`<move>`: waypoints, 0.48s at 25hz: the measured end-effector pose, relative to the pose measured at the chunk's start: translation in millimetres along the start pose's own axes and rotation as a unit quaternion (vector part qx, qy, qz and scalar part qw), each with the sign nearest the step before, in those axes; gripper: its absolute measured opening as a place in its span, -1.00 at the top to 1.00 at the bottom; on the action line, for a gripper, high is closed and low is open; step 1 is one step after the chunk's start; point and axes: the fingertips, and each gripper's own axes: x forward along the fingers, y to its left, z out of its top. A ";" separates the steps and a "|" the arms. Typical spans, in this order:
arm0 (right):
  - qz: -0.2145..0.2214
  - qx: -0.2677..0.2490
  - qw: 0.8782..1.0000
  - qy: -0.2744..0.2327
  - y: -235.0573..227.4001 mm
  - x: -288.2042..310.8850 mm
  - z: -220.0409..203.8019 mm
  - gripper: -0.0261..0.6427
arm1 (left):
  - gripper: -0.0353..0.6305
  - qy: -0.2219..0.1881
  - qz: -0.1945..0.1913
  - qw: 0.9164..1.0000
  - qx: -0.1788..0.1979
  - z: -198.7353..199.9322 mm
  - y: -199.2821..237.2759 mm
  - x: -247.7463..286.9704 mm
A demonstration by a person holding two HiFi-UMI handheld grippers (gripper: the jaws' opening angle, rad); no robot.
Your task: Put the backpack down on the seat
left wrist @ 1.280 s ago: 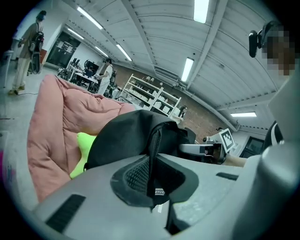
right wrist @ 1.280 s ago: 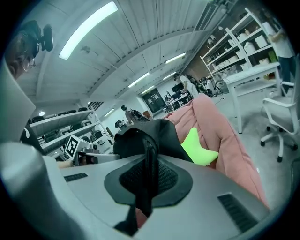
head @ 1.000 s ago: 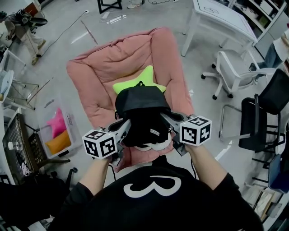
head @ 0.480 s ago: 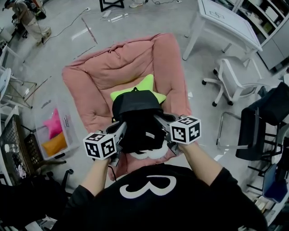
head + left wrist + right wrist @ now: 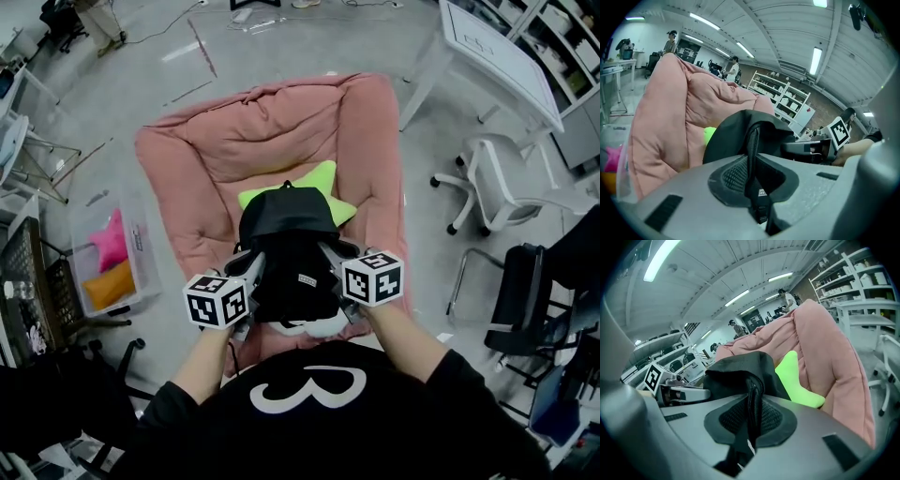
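A black backpack (image 5: pixel 289 253) hangs between my two grippers over the front of a pink cushioned seat (image 5: pixel 225 150). My left gripper (image 5: pixel 253 265) is shut on a black strap (image 5: pixel 752 154) at the pack's left side. My right gripper (image 5: pixel 328 255) is shut on a zippered fold of the backpack (image 5: pixel 754 399) at its right side. The pack's top end lies over a lime-green star pillow (image 5: pixel 319 183) on the seat. In the right gripper view the pillow (image 5: pixel 797 380) shows just past the pack.
A clear bin with pink and orange toys (image 5: pixel 108 267) stands left of the seat. A white table (image 5: pixel 497 52) and a white office chair (image 5: pixel 502 183) are to the right, a black chair (image 5: pixel 530 300) nearer. People stand far off in the room.
The backpack and both grippers have shifted slightly forward over the seat. The view has moved, so the seat sits more centred.
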 end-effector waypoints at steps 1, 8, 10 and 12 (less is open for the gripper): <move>-0.002 -0.002 1.000 0.000 -2.8 4.1 -0.3 0.85 | 0.81 -0.002 0.002 1.000 -0.001 0.0 2.8 3.4; -0.011 -0.023 1.000 0.017 -15.1 19.2 1.5 0.74 | 0.73 -0.009 0.020 1.000 0.005 1.3 19.2 15.0; -0.008 -0.027 0.999 0.018 -13.8 20.0 3.4 0.60 | 0.56 -0.001 0.022 1.000 -0.001 -1.2 26.3 14.9; -0.006 -0.030 0.999 0.017 -13.4 18.8 4.7 0.41 | 0.40 0.006 0.020 1.000 -0.014 -4.4 33.0 13.2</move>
